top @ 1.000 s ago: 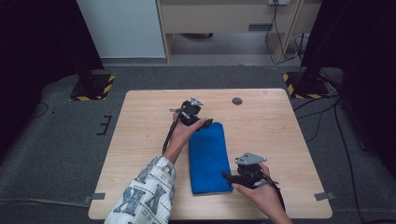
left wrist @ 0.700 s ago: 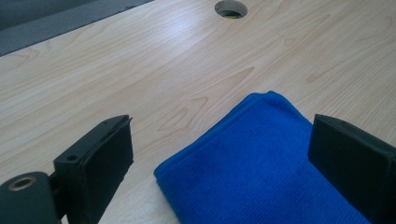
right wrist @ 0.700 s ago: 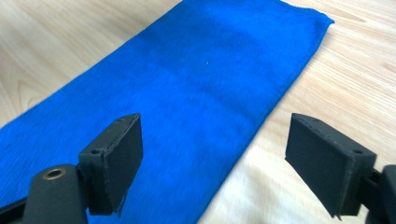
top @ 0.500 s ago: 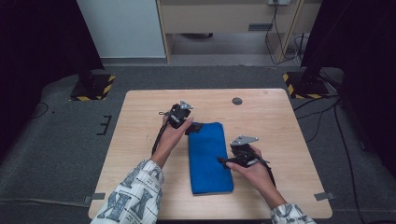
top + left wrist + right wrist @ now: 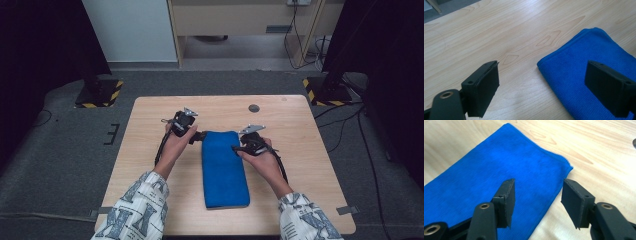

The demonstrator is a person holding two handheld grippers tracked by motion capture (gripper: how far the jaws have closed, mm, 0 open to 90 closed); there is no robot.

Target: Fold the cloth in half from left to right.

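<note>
I have a blue cloth (image 5: 224,167) folded into a long strip, lying flat on the wooden worktop (image 5: 300,150) with its far short edge between my two claws. I judge it light, soft and limp: it will sag and may unfold if lifted from one point, and its nap should give the pads plenty of friction, so slipping is not my worry. The layers are. The left claw (image 5: 541,82) stands wide apart with nothing pressed; one jaw hangs over the cloth's far left corner, the other over bare wood beside it. The right claw (image 5: 537,200) has just been closing and is part-way in, its jaws straddling the cloth's far right edge, near the corner, without pinching it yet. I would take hold at those two far corners, pads low enough to catch every layer, since a shallow bite would peel off the top fold alone. A small dark disc (image 5: 254,108) sits beyond the cloth, well apart.
</note>
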